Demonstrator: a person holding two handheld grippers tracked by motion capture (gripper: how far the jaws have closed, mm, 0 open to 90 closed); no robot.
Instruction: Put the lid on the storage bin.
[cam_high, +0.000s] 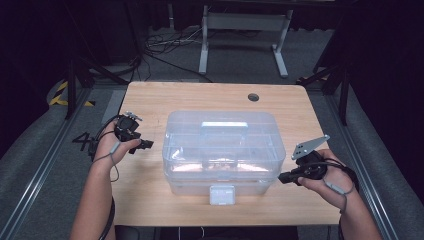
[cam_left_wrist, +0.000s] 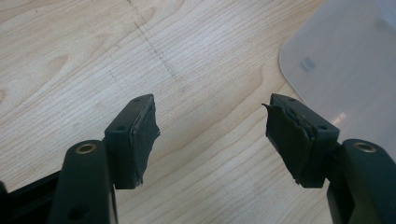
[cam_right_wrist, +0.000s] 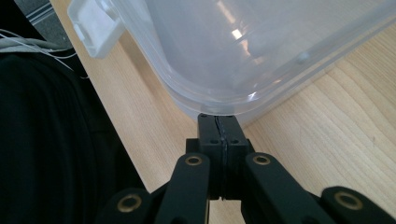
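Translucent plastic forms the rounded-cornered storage box (cam_high: 220, 150), which is set at the middle of the pale, grained wooden table (cam_high: 150, 100); a flat handle (cam_high: 224, 126) is folded on its lid and a white latch (cam_high: 222, 194) is seen on its near wall. What lies inside cannot be told through the cloudy walls. Left of the box, the left gripper (cam_left_wrist: 212, 140) is held above bare wood with its jaws spread wide, nothing between the worn pads (cam_left_wrist: 142, 140). Right of the box, the right gripper (cam_right_wrist: 218, 122) is clenched empty, its tips just beside the box's lower corner.
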